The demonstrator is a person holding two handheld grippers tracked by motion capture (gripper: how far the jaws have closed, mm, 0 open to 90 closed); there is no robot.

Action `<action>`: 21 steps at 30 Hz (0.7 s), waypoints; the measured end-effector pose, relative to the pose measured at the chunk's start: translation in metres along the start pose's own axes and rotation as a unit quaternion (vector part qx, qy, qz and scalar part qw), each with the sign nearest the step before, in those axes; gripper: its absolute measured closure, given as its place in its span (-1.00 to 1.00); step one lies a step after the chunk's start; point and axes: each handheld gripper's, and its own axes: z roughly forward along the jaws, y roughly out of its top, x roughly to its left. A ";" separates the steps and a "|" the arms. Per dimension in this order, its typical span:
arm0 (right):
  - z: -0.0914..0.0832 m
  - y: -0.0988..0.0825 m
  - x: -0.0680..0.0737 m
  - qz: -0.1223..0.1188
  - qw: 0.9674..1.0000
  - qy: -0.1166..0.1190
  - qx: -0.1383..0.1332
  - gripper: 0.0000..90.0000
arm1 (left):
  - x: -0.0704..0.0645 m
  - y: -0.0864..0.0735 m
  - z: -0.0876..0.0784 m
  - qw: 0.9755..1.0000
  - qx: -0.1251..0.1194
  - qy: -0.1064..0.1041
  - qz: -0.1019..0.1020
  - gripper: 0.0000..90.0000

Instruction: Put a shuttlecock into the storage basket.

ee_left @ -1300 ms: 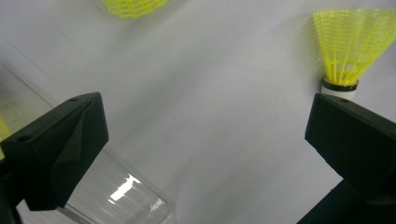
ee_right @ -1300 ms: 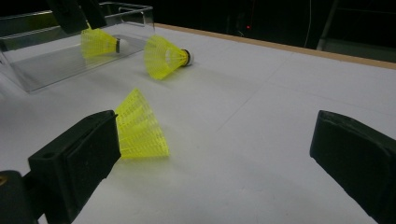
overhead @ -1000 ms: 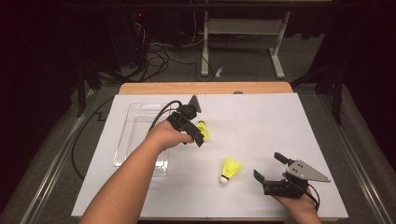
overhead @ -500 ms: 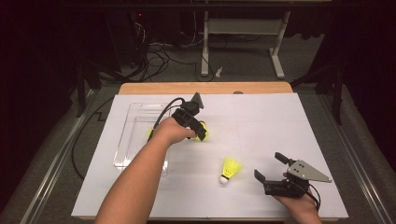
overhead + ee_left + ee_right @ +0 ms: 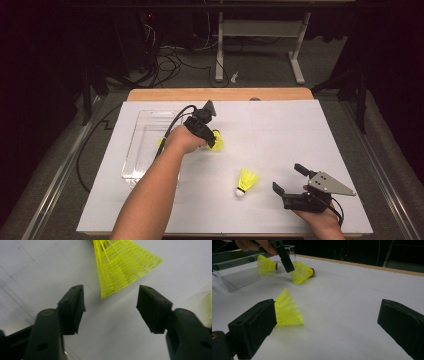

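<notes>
Shuttlecock in yellow mesh lies on its side on the white worktop, toward the far left part just beside the clear tray, and my left gripper hangs over its skirt, jaws apart and just now narrowing, pads not yet on it. A second shuttlecock lies nearer the near edge, beside my right gripper, whose jaws stand wide apart on nothing. A third shuttlecock lies in the tray; I can read no brand or writing anywhere.
</notes>
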 end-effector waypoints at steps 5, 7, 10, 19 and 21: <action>0.000 0.000 -0.001 0.000 1.000 -0.001 0.001 -0.94 | 0.002 0.001 0.002 1.000 -0.009 0.014 -0.003 0.17; 0.000 0.000 -0.001 0.000 1.000 0.000 0.001 -0.94 | 0.002 0.001 0.004 1.000 -0.010 0.022 -0.001 0.30; 0.000 0.000 0.000 0.000 1.000 0.000 0.001 -0.94 | 0.002 0.001 0.005 1.000 -0.012 0.023 0.006 0.46; 0.000 0.000 0.000 -0.001 1.000 0.000 0.001 -0.94 | 0.000 0.002 0.009 0.999 -0.008 0.032 0.005 0.78; 0.000 0.000 0.000 -0.001 1.000 0.001 0.000 -0.94 | -0.001 0.002 0.011 0.999 -0.008 0.035 0.006 0.88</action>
